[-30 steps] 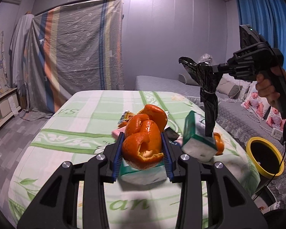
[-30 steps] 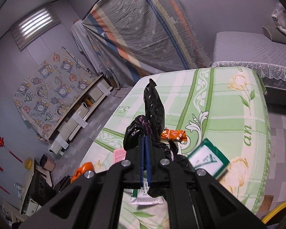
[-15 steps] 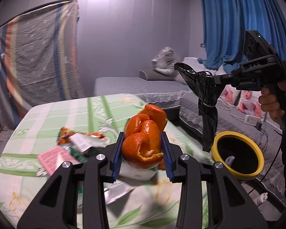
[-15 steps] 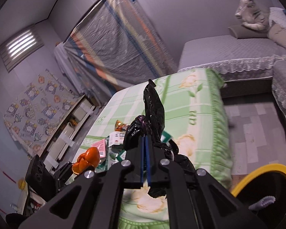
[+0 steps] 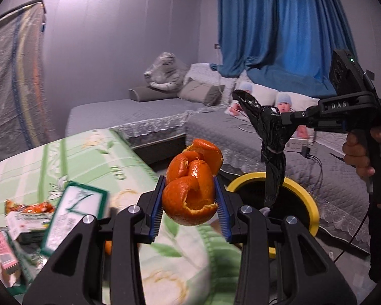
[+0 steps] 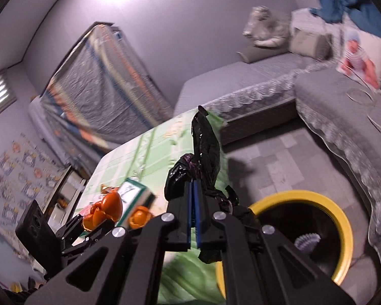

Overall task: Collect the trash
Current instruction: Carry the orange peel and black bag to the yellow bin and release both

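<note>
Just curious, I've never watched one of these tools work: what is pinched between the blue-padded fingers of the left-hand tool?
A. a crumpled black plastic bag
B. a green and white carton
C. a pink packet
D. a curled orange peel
D: the curled orange peel sits squeezed between the left gripper pads; the right gripper holds the black plastic bag.

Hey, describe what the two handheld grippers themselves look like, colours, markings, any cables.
Both are matte black plastic with silver screw heads and blue ribbed pads on the fingers. The right gripper has a pistol-style handle, "DAS" lettering, a boxy camera module with a green light, and a thin black cable trailing down. The left gripper looks the same build.
</note>
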`<control>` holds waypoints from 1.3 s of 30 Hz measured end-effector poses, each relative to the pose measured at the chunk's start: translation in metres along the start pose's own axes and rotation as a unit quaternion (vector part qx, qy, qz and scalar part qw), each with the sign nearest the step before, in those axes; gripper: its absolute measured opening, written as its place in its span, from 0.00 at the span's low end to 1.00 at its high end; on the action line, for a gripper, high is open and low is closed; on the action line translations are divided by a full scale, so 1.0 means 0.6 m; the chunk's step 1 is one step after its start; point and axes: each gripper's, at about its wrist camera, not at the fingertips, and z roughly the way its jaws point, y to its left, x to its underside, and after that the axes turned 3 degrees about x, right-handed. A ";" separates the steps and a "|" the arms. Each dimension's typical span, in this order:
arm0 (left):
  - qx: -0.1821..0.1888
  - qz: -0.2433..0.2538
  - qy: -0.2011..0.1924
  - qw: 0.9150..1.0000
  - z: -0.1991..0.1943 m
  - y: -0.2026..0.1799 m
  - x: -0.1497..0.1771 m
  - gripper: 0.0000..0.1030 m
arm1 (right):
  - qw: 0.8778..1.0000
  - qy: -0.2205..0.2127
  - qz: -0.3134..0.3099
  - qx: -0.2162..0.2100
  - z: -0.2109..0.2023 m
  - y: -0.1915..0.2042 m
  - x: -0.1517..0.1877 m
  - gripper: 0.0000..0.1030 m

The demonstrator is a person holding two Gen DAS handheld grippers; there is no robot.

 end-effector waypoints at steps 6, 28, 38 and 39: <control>0.035 0.011 0.022 0.999 0.078 -0.044 -0.010 0.34 | 0.998 -0.006 0.039 0.040 -0.012 -0.083 0.030 0.02; 0.095 0.039 0.121 0.987 0.285 -0.167 0.024 0.35 | 0.986 0.038 0.131 0.092 0.035 -0.248 0.115 0.02; 0.095 0.010 0.108 0.989 0.295 -0.157 0.021 0.68 | 0.981 0.043 0.155 0.111 0.034 -0.271 0.119 0.10; 0.097 0.008 0.105 0.990 0.291 -0.154 0.018 0.69 | 0.980 0.042 0.160 0.113 0.031 -0.275 0.119 0.13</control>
